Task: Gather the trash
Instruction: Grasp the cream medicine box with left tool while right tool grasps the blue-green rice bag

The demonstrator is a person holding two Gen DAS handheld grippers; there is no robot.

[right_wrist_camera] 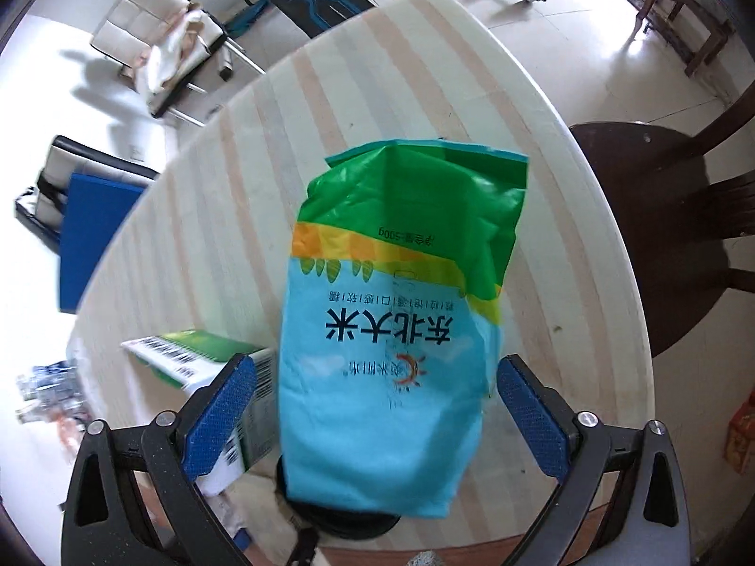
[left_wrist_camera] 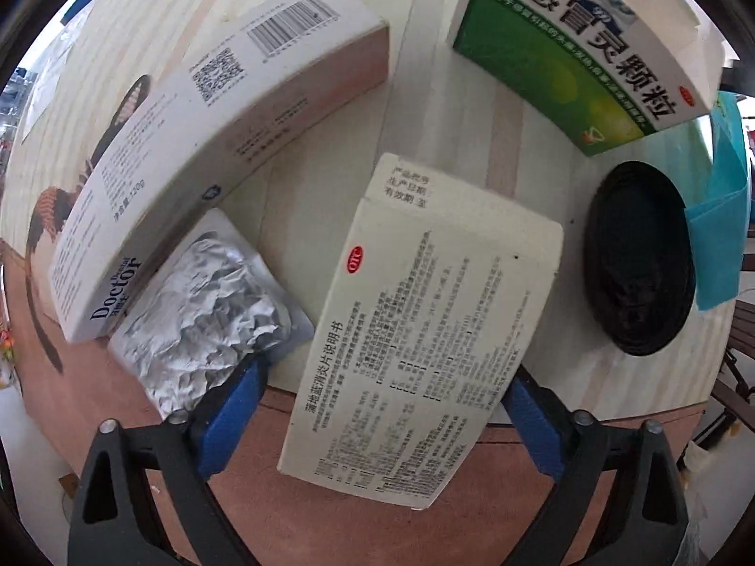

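Observation:
In the left wrist view my left gripper (left_wrist_camera: 387, 401) is open, its blue pads either side of a cream medicine box (left_wrist_camera: 420, 330) covered in small print, which lies flat between them. A crumpled silver blister pack (left_wrist_camera: 203, 311) touches the left pad. A long white "Doctor" toothpaste box (left_wrist_camera: 212, 141) and a green cold-medicine box (left_wrist_camera: 590, 47) lie further off. In the right wrist view my right gripper (right_wrist_camera: 373, 405) is open around a blue and green rice bag (right_wrist_camera: 391, 330), which hangs or stands between the pads without clear contact. A black bag roll (left_wrist_camera: 637, 264) lies at the right.
The striped cream tabletop (right_wrist_camera: 236, 198) has a wooden front edge (left_wrist_camera: 330, 519). The green box also shows in the right wrist view (right_wrist_camera: 198, 353). A dark wooden chair (right_wrist_camera: 670, 217) stands at the table's right. Padded chairs and a dumbbell are on the floor beyond.

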